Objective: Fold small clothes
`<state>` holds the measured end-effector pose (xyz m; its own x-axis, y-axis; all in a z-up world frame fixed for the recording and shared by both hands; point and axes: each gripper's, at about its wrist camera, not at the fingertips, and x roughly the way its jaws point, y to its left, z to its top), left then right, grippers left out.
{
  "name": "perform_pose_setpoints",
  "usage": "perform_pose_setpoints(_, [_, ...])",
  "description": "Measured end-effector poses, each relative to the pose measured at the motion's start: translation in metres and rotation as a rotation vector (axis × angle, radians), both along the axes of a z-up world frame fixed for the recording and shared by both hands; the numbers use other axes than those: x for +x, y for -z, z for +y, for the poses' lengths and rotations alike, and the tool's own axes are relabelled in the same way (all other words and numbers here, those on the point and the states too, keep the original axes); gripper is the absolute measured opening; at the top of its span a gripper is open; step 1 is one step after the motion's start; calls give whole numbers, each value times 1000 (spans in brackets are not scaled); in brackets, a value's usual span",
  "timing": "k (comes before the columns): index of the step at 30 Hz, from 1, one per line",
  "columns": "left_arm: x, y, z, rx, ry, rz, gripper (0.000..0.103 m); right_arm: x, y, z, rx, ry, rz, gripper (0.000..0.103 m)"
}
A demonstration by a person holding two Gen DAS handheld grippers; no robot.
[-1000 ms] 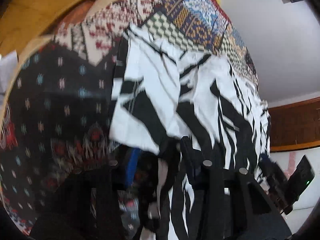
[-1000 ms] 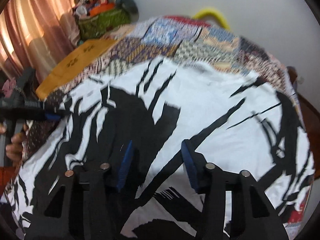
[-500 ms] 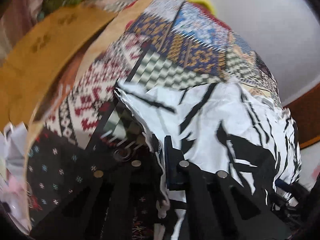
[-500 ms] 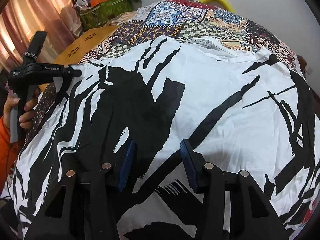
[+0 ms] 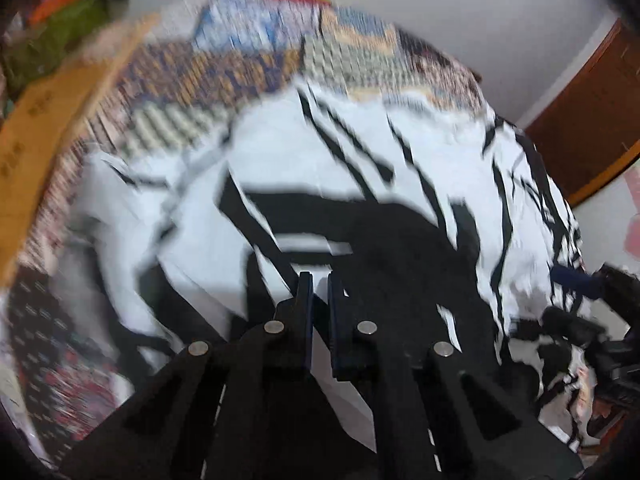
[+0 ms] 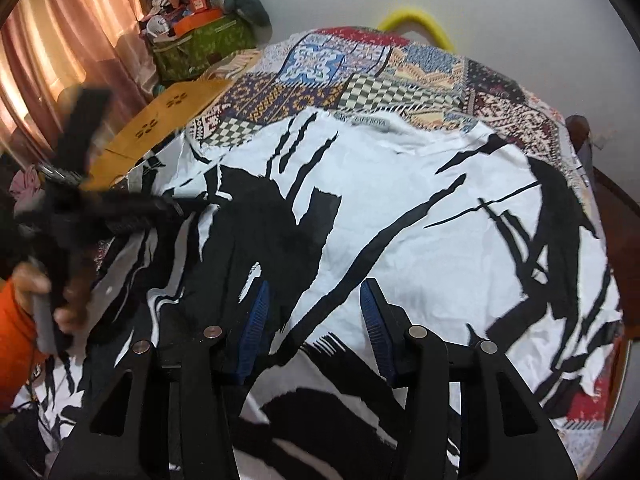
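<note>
While spread flat on the patchwork bedspread (image 6: 360, 80), the black-and-white printed shirt (image 6: 400, 208) is laid collar away; the left gripper (image 5: 318, 280) is blurred, nearly closed, the right gripper (image 6: 314, 292) spread.

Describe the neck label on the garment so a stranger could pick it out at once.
Start at the patchwork bedspread covering the bed, then find the white shirt with black brush-stroke print spread flat over it. Follow the shirt to its far edge, nearest the wall, where a small pale neck label sits at the collar. It is the only strip with printed lettering; everything around it is bold pattern.
</note>
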<state>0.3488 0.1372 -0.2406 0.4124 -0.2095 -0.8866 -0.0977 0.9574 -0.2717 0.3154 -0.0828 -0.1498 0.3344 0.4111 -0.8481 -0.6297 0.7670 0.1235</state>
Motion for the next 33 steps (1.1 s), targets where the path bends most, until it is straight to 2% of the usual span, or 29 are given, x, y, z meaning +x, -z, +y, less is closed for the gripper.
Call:
perform_pose_setpoints(2, [-7,-1,-5,0,2,6,6,-4,-7,1,7,-5,-13,44])
perform_pose_setpoints(4, [-19,-16,0,6,3,-31,9,-5,-11,4,13,-10,-22,44])
perform_pose_setpoints(7, [-42,-41,25,27,-63,-86,24,-4,-13,14,25,-18,-18,44])
perform_pose_setpoints(9, [-53,-49,45,45,-130,-107,42,-4,-12,21,31,-26,-10,44])
perform_pose_setpoints(12, [-68,-48,86,71,-231,-94,48,-6,-7,33,25,-39,-8,48])
perform_pose_setpoints(14, [-75,-37,106,22,-272,-56,48,-6,-1,41,24,-48,1,52])
perform_pose_setpoints(16, [-81,-18,120,-76,-301,-6,48,-7,7,49,13,-62,17,52])
perform_pose_setpoints(22, [-76,20,125,-306,-301,63,48,-5,19,78,-21,-114,41,52])
perform_pose_setpoints(25, [-65,33,127,-384,-322,91,48,-1,23,93,-35,-139,49,52])
perform_pose_setpoints(27, [-60,36,129,-389,-339,70,48,0,27,99,-48,-153,54,52])
perform_pose_setpoints(29, [-55,32,132,-337,-361,39,46,1,33,103,-56,-167,68,52])
perform_pose_setpoints(31, [-49,23,132,-236,-367,-13,28,1,41,106,-66,-175,87,52])
perform_pose_setpoints(32, [-45,20,132,-187,-358,-26,9,0,44,106,-71,-176,94,52])
perform_pose_setpoints(33, [-40,16,128,-123,-342,-36,2,0,46,106,-74,-177,100,52])
